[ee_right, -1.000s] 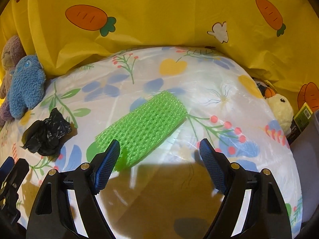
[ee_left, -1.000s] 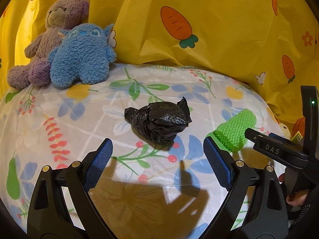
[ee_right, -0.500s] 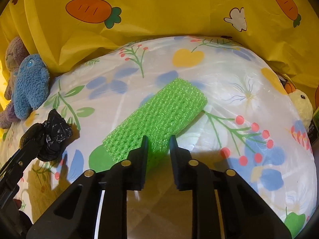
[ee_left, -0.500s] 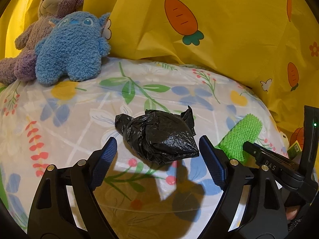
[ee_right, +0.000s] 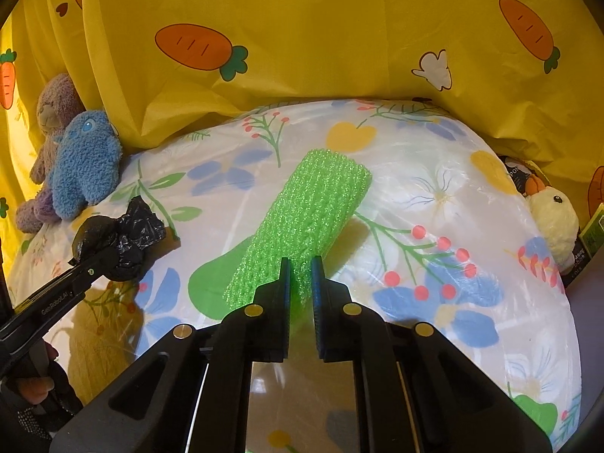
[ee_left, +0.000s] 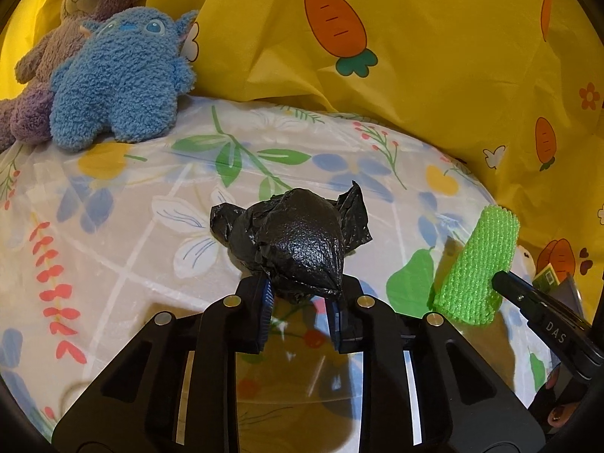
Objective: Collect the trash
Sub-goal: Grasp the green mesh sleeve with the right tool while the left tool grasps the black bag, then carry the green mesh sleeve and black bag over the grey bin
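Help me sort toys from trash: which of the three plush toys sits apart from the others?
The yellow duck plush, alone at the table's right edge; the blue plush and purple bear huddle together at the left.

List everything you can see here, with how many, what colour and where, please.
black plastic bag: 1, black, crumpled, middle of the table, pinched in the left tool
green foam net: 1, bright green, right of the bag, pinched in the right tool
blue plush toy: 1, blue, back left corner
purple teddy bear: 1, purple, behind the blue toy
yellow duck toy: 1, pale yellow, right edge
floral tablecloth: 1, white with flowers, over the table
carrot curtain: 1, yellow with orange carrots, behind
left tool: 1, black
right tool: 1, black
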Action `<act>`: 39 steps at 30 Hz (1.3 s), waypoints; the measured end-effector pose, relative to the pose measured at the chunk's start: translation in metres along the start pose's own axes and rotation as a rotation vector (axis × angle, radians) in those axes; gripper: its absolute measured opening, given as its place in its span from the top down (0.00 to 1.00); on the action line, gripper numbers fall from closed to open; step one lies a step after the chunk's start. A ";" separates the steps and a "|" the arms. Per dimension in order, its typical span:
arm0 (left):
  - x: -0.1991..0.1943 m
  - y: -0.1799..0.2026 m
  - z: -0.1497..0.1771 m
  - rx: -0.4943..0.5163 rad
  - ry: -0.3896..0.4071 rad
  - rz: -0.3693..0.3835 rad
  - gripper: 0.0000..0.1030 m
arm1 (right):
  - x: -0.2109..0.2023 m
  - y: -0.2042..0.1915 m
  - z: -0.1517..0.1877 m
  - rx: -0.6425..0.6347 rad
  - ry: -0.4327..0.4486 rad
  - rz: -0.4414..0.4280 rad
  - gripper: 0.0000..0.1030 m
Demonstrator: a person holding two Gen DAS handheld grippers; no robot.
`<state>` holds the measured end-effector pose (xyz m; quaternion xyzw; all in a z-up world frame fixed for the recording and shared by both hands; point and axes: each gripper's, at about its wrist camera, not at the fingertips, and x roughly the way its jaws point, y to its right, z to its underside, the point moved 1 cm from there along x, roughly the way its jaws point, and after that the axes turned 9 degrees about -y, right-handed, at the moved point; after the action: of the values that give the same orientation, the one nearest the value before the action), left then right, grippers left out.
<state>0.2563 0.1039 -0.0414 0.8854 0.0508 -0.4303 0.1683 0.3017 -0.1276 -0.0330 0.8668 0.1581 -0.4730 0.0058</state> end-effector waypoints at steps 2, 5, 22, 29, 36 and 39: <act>-0.011 0.005 0.003 0.017 0.025 -0.004 0.79 | -0.011 0.000 0.005 -0.014 0.018 -0.004 0.89; -0.030 0.013 0.010 0.033 0.061 0.001 0.79 | -0.030 0.000 0.016 -0.037 0.046 -0.013 0.89; -0.096 0.089 0.064 0.159 0.148 0.087 0.79 | -0.113 0.028 0.088 -0.038 0.172 0.010 0.89; -0.103 0.113 0.076 0.202 0.150 0.116 0.79 | -0.134 0.050 0.105 -0.002 0.207 0.040 0.89; -0.103 0.144 0.083 0.252 0.146 0.147 0.79 | -0.152 0.072 0.116 0.028 0.244 0.067 0.89; -0.102 0.160 0.084 0.278 0.144 0.162 0.79 | -0.162 0.084 0.120 0.047 0.262 0.080 0.89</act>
<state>0.1674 -0.0690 0.0309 0.9298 -0.0687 -0.3539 0.0742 0.1458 -0.2699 0.0219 0.9267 0.1115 -0.3586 -0.0164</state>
